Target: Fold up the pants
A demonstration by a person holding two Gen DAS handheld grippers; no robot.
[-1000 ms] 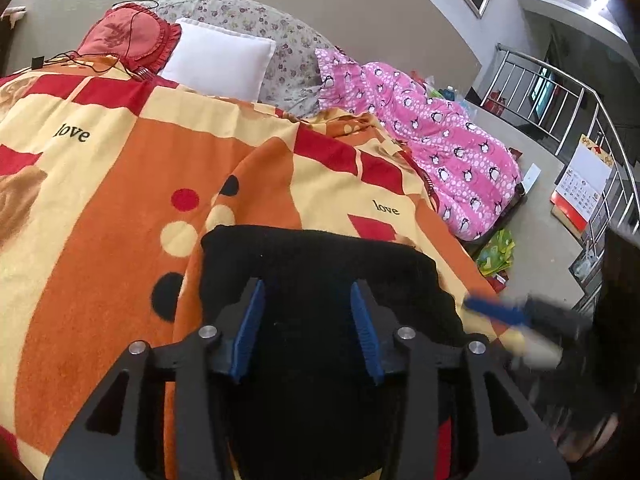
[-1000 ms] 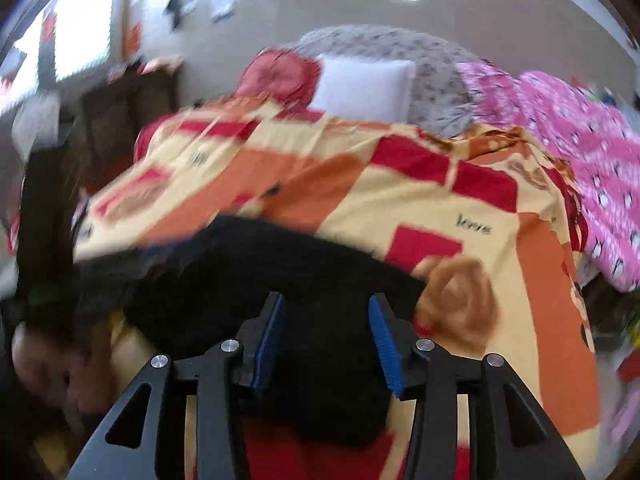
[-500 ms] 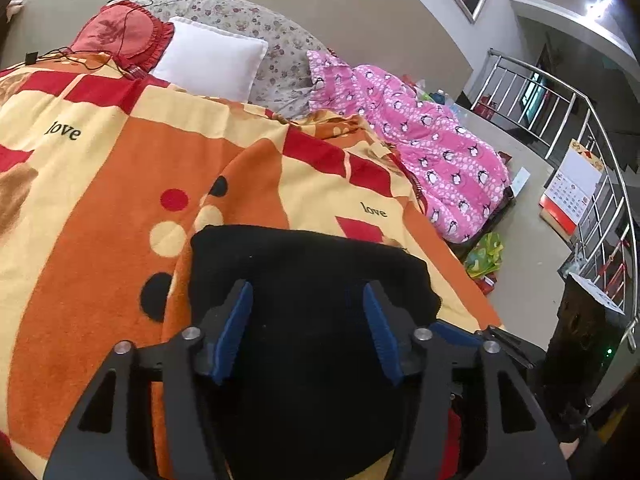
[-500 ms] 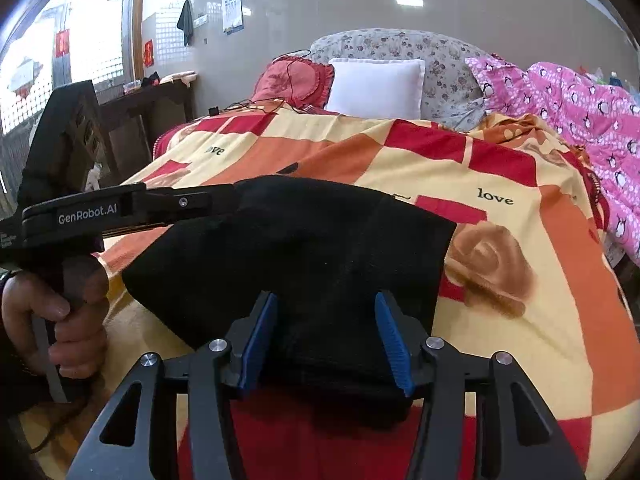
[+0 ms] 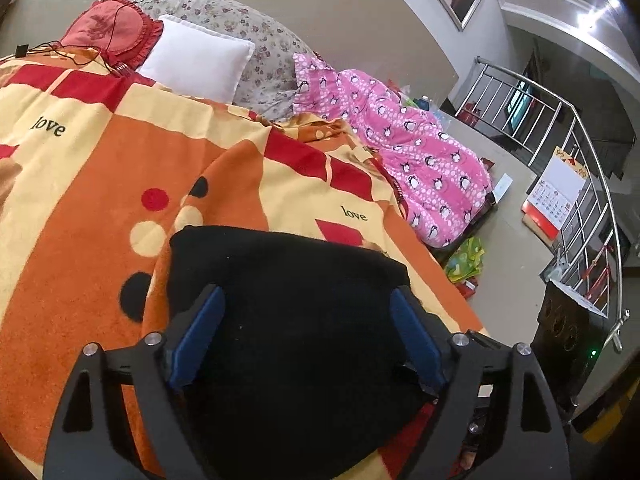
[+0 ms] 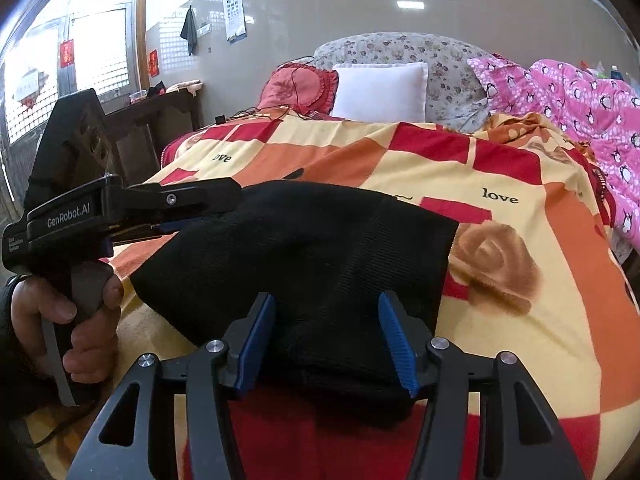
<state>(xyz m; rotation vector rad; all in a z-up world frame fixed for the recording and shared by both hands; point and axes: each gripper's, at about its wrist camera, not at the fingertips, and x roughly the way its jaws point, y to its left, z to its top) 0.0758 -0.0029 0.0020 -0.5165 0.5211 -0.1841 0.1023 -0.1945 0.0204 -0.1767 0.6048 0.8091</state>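
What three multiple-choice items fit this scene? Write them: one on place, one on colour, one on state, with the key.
1. The pants lie on:
A. the floor
B. the blanket
C. the white pillow

2. The pants are:
A. black
B. pink
C. white

3. The left gripper is:
A. clamped on the pants
B. shut on nothing
C. open

Key:
1 B: patterned blanket shows all round them.
2 A: the cloth is plain black in both views.
3 C: its jaws are opening, blue pads wide apart, with the pants lying between them unpinched.
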